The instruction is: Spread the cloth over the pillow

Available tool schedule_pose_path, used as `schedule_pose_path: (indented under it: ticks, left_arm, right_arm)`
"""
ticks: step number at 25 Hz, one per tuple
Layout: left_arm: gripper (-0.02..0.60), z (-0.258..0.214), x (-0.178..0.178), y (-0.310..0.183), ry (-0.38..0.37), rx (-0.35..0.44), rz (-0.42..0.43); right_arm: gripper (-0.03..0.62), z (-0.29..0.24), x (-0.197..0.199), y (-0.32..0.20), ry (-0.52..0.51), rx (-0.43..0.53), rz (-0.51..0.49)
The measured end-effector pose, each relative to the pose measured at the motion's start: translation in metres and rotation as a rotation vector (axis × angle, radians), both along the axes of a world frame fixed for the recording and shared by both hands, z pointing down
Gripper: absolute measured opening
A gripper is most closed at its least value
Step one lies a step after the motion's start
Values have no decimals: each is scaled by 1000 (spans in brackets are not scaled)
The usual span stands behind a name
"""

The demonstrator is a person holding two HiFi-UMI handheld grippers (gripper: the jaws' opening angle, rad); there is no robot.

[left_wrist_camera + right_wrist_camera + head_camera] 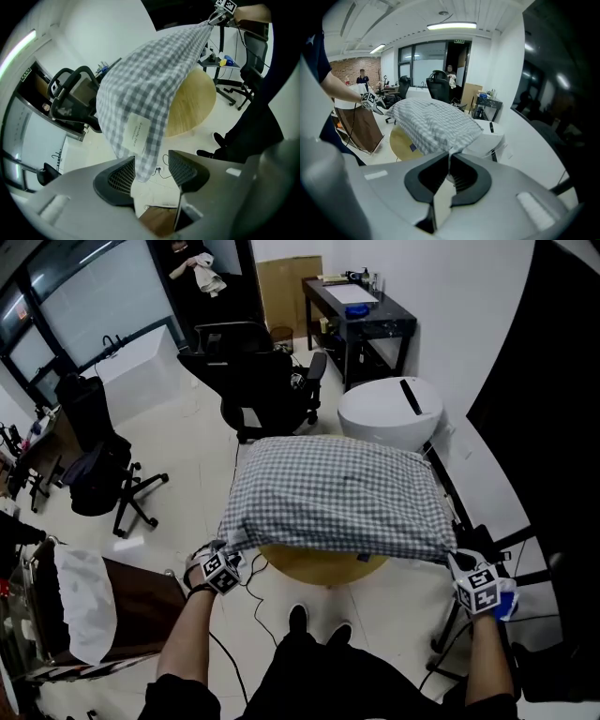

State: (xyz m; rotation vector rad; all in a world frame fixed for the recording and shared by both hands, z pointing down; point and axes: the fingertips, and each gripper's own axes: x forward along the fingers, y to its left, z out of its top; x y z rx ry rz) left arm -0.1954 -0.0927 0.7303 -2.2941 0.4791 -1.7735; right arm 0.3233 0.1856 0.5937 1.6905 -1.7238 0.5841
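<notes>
The left tool (152,172) is spread; the cloth (337,493) corner hangs loose between its jaws. The right tool (450,166) pinches the other corner. Open floor (202,460) rings the desk (323,566).

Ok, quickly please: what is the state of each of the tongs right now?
Left tongs: open, a corner of the cloth hanging loose between them.
Right tongs: closed on another corner of the cloth.
</notes>
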Motion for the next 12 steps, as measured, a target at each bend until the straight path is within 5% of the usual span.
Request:
schedule_pose_path:
  ticks: [9,12]
  left_arm:
    - [201,40,-26,-27,-77,15,44]
    - [79,42,-27,-32,-86,30,86]
  right_arm:
    - [12,43,-10,21,-59,-119,97]
    - [12,51,-9,24,-64,-137,134]
